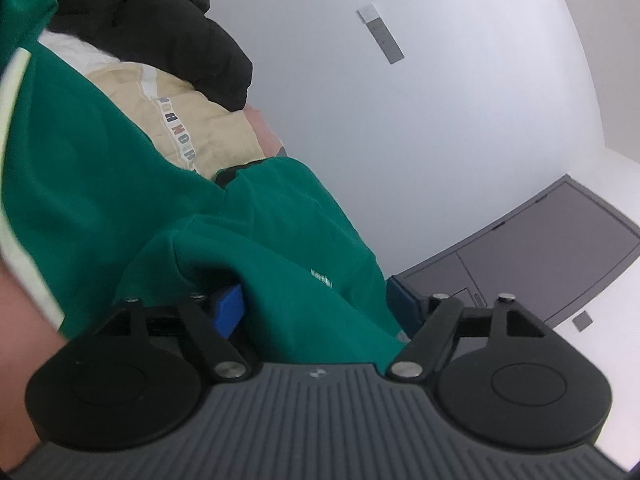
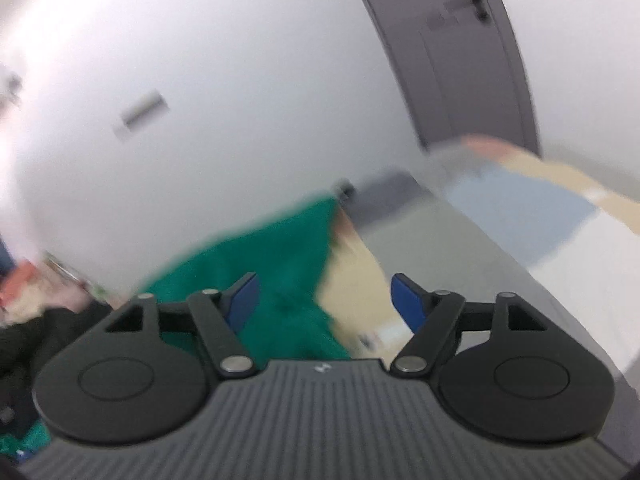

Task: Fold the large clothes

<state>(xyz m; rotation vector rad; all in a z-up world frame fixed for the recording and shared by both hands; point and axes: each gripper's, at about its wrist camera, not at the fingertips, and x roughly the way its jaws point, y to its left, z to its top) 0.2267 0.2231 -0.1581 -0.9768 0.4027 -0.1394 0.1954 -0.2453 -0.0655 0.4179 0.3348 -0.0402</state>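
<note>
Left wrist view: nearest the lens, the left gripper (image 1: 320,304) is seen with its blue pads spread apart. Green fabric lies bunched between them, but no pad is seen pressing on it, so nothing is judged to be clamped. The green garment (image 1: 120,200), a large top with a pale stripe at its edge, is heaped in loose folds just ahead and rises to the left. No tidy fold can be made out; the folding is judged to be at an early stage, with spreading and smoothing still to be done. Behind the green cloth, a beige garment (image 1: 200,128) with printed letters is piled, and beyond it a black padded garment (image 1: 160,20). These crowd the working space and may need to be kept clear. Farthest off, a white wall (image 1: 440,120) and a grey door (image 1: 560,240) are shown.

In the blurred right wrist view, the right gripper (image 2: 324,300) is likewise held apart and empty, over the green cloth's edge and a pale surface (image 2: 440,248). Farther right, pale blue and beige cloth (image 2: 520,208) is glimpsed; its kind cannot be told.
</note>
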